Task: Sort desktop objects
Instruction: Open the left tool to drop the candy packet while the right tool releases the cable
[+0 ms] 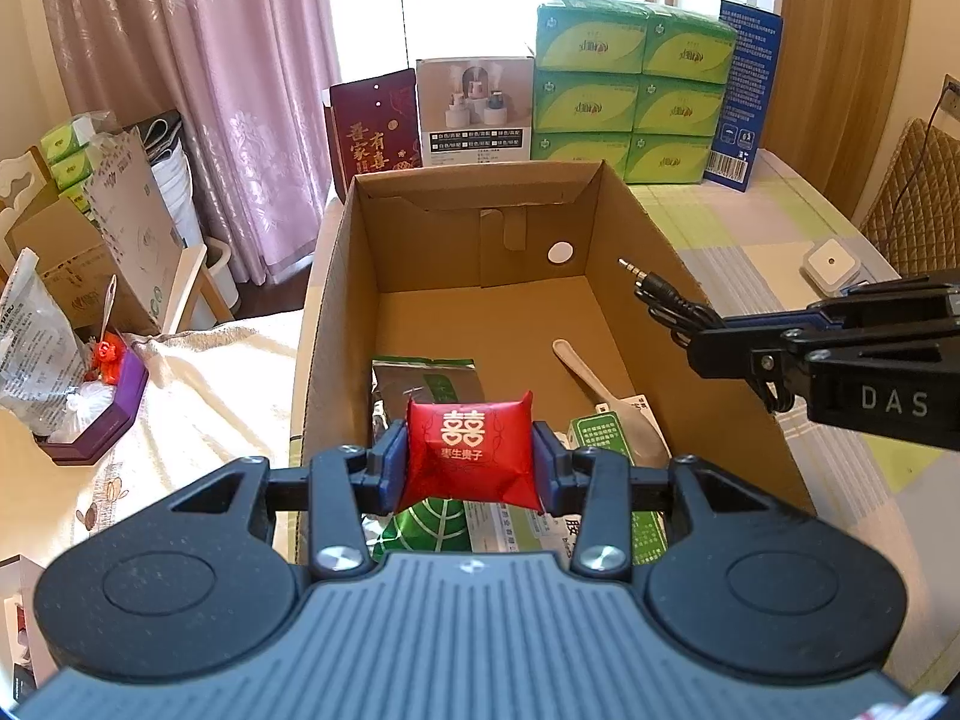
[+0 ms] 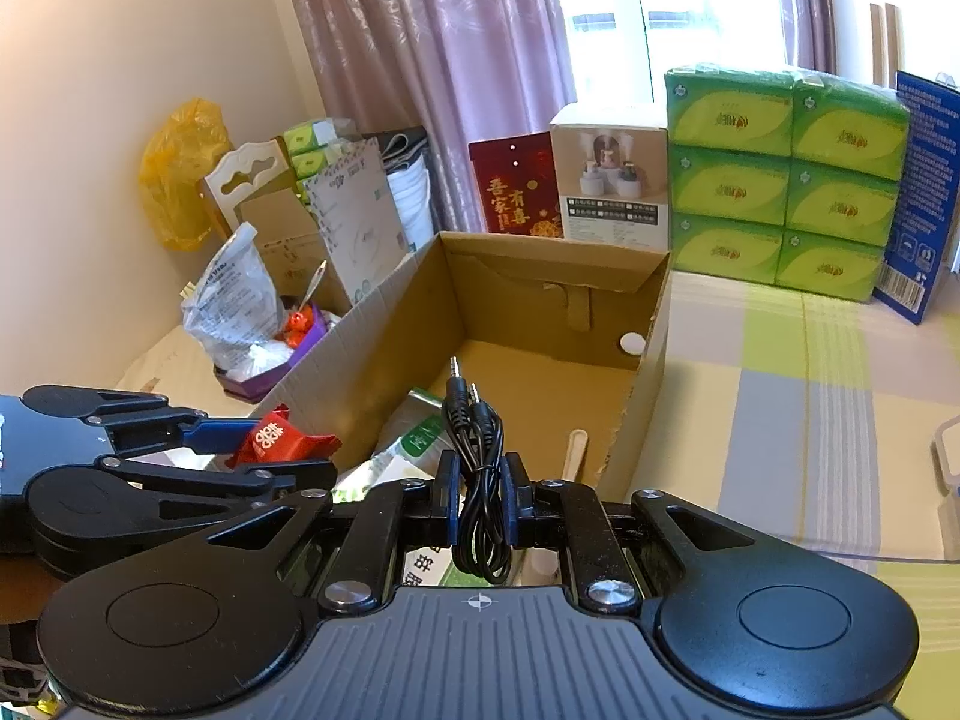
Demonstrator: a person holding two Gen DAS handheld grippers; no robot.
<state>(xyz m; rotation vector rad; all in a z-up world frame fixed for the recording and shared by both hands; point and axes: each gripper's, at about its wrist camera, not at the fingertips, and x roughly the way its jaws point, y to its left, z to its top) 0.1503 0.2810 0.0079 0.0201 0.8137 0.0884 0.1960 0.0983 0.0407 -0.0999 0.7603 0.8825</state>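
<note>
The left gripper is clamped on a red candy packet printed with a white double-happiness character, its blue pads pressing the packet's two sides. It holds the packet over the near end of an open cardboard box. Inside the box, below the packet, lie a silver-and-green foil pouch, some green-and-white printed packets and a pale plastic spoon — the spoon rests toward the right wall, bowl end pointing to the far side.

The right gripper is closed on a coiled black audio cable, whose two jack plugs stick up above the fingers. In the left wrist view this gripper reaches in from the right, the cable's plug poking over the box's right wall.

Behind the box stand a dark red gift box with gold lettering, a white product carton, a stack of green tissue packs and a blue carton. The table wears a checked green-and-grey cloth, with a small white square device on it at the right. Left of the box sits a purple tray holding a clear plastic bag (printed text, too small to read) and something red.
</note>
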